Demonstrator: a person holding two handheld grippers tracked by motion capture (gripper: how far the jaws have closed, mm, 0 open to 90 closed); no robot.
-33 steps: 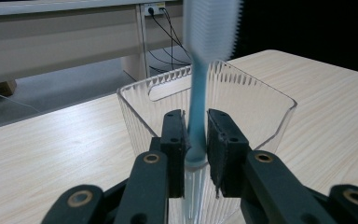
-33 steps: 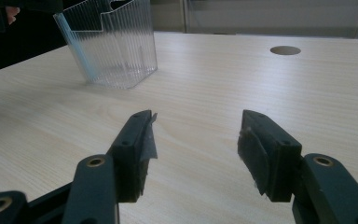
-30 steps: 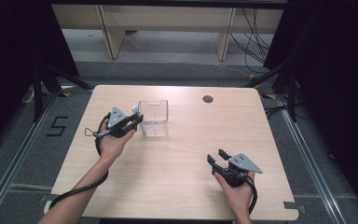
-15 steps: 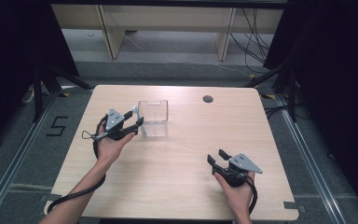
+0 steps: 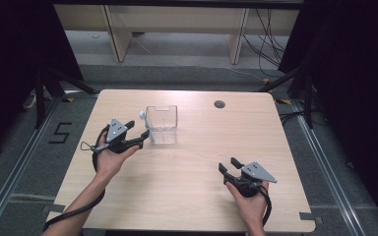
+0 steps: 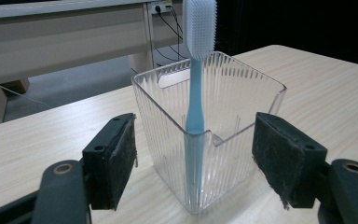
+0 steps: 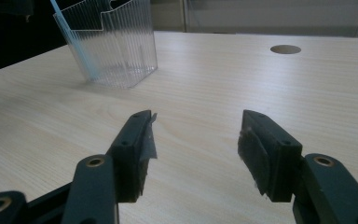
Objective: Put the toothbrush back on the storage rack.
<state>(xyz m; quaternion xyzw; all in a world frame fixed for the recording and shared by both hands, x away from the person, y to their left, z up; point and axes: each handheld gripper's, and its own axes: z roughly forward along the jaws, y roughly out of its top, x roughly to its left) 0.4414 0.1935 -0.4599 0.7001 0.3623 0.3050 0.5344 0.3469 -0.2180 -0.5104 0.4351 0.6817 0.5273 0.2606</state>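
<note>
One toothbrush (image 6: 196, 70) stands upright in the clear holder (image 6: 242, 93) on the tabletop (image 5: 187, 167), at its near corner. Left tool (image 5: 142, 135) has just been opening; its jaws now flank the holder, gripping nothing: placement looks complete. Right tool (image 5: 230, 164) rests spread and empty, well apart.

A single mark can be read: the numeral "5" (image 5: 60, 132), laid out in dark strips on the grey floor (image 5: 24, 162) at the left of the high view, just off the left edge of the table (image 5: 187, 196). No lettering, label or brand can be made out on anything standing on the table in either gripper view.
</note>
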